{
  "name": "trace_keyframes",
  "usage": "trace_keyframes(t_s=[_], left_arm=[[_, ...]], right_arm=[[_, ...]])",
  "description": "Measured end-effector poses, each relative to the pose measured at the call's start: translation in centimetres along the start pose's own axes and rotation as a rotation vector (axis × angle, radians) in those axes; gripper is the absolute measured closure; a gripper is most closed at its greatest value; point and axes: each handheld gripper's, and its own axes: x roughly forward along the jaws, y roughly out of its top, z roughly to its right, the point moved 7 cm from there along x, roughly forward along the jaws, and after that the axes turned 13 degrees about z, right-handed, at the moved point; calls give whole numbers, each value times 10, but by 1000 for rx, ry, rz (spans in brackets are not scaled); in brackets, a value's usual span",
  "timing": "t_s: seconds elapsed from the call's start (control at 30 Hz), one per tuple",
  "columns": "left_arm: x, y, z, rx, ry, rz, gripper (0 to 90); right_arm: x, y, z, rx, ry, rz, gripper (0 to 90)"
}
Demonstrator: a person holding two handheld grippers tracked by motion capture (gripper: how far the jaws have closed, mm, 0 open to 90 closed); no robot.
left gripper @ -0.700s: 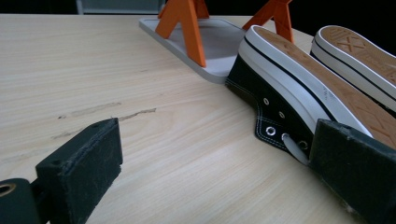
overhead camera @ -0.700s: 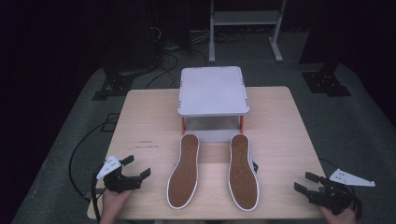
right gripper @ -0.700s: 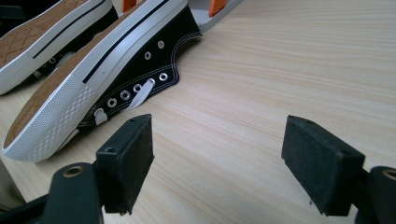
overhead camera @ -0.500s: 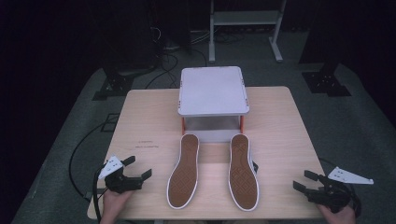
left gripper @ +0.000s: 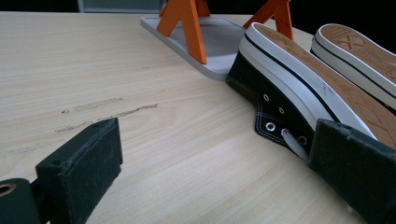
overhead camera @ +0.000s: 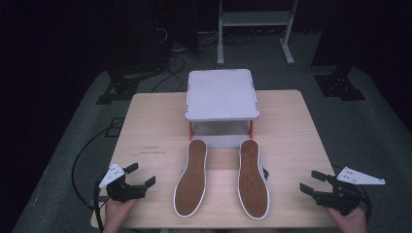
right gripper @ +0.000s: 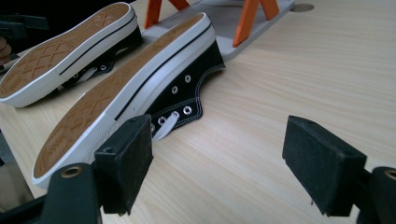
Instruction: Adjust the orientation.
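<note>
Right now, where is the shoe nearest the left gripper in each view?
High view: left shoe lies sole-up, left of centre, toe toward the person.
Left gripper view: the nearer shoe, right of centre, partly behind the right-hand jaw.
Right gripper view: the farther shoe, upper left.
Shared landmark: the stand's orange legs.

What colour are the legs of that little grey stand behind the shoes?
Orange. The stand's legs show best in the left gripper view.

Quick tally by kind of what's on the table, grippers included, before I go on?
Shoes, soles up: 2, left shoe, right shoe
Small shelf stand with orange legs: 1
Grippers: 2, left gripper, right gripper, both open
Total: 5
</note>
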Motion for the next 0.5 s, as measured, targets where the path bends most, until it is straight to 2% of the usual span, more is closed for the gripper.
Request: trace_keyframes(t_s=[0.27, 0.5], left_arm=[[1, -1, -1, -2, 3, -1, 21], [1, 0, -1, -3, 5, 4, 21]], right_arm=[[19, 18, -11, -22, 39, 14, 237], [39, 26, -25, -39, 67, -7, 244]])
